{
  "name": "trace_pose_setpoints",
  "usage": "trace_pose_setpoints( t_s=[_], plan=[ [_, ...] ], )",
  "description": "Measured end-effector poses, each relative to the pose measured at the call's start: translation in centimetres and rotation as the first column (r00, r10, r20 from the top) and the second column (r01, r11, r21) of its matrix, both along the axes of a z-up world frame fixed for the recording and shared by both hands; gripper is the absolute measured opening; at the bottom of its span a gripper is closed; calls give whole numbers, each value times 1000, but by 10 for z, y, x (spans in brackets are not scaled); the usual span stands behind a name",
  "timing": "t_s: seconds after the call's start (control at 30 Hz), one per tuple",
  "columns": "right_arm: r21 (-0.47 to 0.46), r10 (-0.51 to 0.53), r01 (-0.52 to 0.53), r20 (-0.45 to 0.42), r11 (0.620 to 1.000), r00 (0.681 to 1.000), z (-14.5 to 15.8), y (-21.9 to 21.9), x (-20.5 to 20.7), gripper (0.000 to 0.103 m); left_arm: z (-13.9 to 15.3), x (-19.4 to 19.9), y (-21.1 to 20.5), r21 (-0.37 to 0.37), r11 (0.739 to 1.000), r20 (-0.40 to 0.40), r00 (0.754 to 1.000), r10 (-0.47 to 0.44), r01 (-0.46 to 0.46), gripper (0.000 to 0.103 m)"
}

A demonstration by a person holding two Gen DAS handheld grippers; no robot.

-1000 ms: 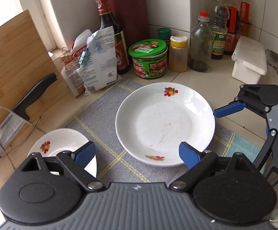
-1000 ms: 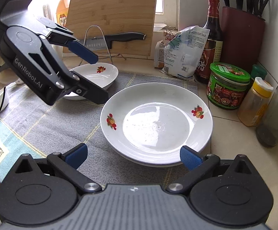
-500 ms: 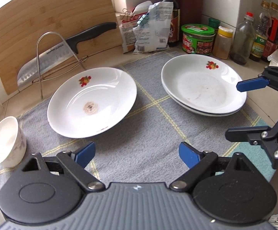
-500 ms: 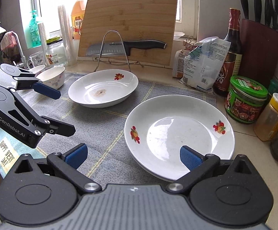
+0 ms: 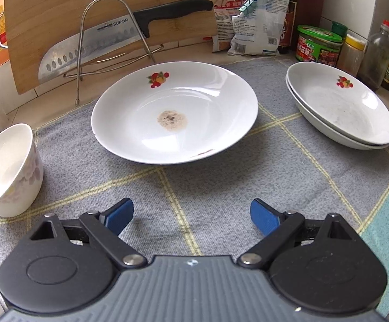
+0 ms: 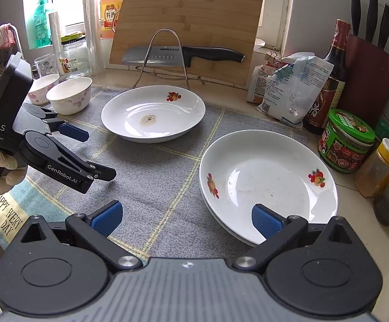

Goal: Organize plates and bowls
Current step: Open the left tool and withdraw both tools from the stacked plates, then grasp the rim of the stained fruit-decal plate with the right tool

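Presently between pickups. Left gripper point(image 5: 191, 216): jaws parted, nothing held, low centre of frame, aimed at single plate point(image 5: 174, 112) mid-frame on grey mat point(image 5: 194, 187). Right gripper point(image 6: 186, 218): likewise parted, empty, beside stacked plates point(image 6: 268, 185) at lower right. Bowls point(image 6: 69, 94) at left, unstacked. Next, by judgement: close on single plate's near rim, lift onto stack.

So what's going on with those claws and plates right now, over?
Left gripper and right gripper open, empty. Single plate on mat; two plates stacked. Path clear.
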State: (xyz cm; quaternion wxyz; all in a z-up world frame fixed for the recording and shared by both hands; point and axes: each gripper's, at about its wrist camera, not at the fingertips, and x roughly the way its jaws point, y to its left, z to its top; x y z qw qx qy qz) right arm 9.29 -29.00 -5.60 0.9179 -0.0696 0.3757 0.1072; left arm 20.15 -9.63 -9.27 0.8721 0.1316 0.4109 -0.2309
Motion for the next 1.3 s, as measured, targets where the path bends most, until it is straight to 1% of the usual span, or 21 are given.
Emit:
trace_pose_setpoints(
  t_s=[0.17, 0.4, 0.5, 0.6, 0.73, 0.9, 1.1, 1.17, 1.3],
  plan=[
    [-2, -13, 13, -13, 1000, 1000, 2, 14, 7, 103, -4, 12, 6, -32, 999, 0, 1000, -13, 13, 94],
    [-16, -19, 19, -28, 1000, 999, 4, 30, 22, 103, -9, 26, 9, -50, 998, 12, 1000, -23, 24, 103],
    [-25, -26, 25, -39, 999, 999, 5, 36, 30, 103, -10, 33, 9, -62, 998, 27, 999, -27, 29, 103],
    [-62, -45, 43, -40, 997, 998, 6, 41, 38, 103, -12, 38, 8, -71, 997, 43, 999, -34, 37, 103],
    [-78, -56, 53, -41, 996, 998, 9, 42, 45, 103, -12, 43, 5, -73, 997, 43, 999, -22, 25, 103],
    [-90, -11, 7, -47, 996, 999, 14, 41, 61, 103, -13, 44, 5, -80, 997, 52, 999, -13, 18, 103],
    [-25, 91, -93, -67, 995, 994, 17, 32, 106, 103, -13, 48, 1, -83, 997, 61, 998, 7, -2, 103],
    [15, 126, -125, -80, 992, 989, 15, 28, 125, 103, -14, 49, 2, -87, 996, 67, 998, 2, 4, 103],
    [80, 162, -153, -119, 985, 980, 11, 23, 159, 103, -14, 48, 2, -89, 996, 72, 997, 5, 1, 103]
  ],
)
